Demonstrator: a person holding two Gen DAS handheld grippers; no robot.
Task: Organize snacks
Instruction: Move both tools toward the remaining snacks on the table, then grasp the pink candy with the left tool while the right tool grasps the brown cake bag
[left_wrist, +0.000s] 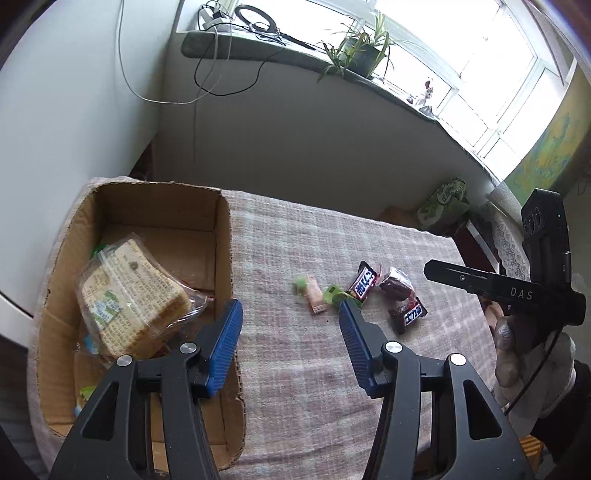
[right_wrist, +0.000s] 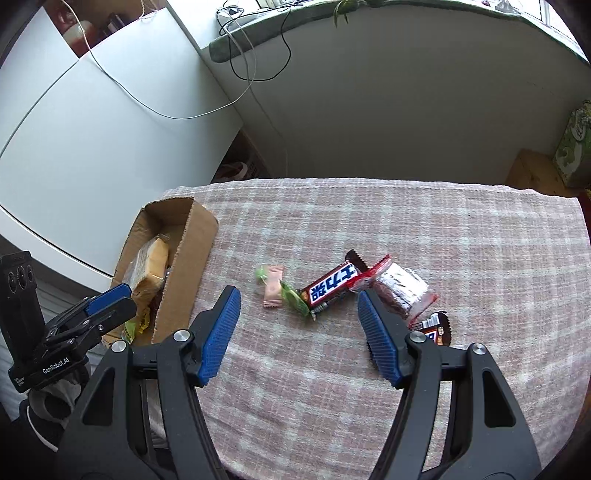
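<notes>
A cardboard box (left_wrist: 223, 236) (right_wrist: 201, 236) stands at the table's left and holds a bagged bread loaf (left_wrist: 129, 295) (right_wrist: 151, 267). Loose snacks lie mid-table: a pink candy (left_wrist: 316, 297) (right_wrist: 273, 290), a green candy (left_wrist: 334, 293) (right_wrist: 293, 299), a Snickers bar (left_wrist: 364, 282) (right_wrist: 332, 284), a clear-wrapped dark snack (left_wrist: 397, 286) (right_wrist: 400, 291) and a second Snickers bar (left_wrist: 408, 315) (right_wrist: 436, 328). My left gripper (left_wrist: 290, 314) is open and empty, straddling the box's right wall. My right gripper (right_wrist: 299, 306) is open and empty above the snacks.
A checked pink cloth (left_wrist: 295, 369) (right_wrist: 369, 221) covers the table. The right gripper's body (left_wrist: 517, 291) hangs at the table's right edge; the left gripper (right_wrist: 92, 314) hovers over the box. A windowsill with a plant (left_wrist: 354, 51) and cables lies behind.
</notes>
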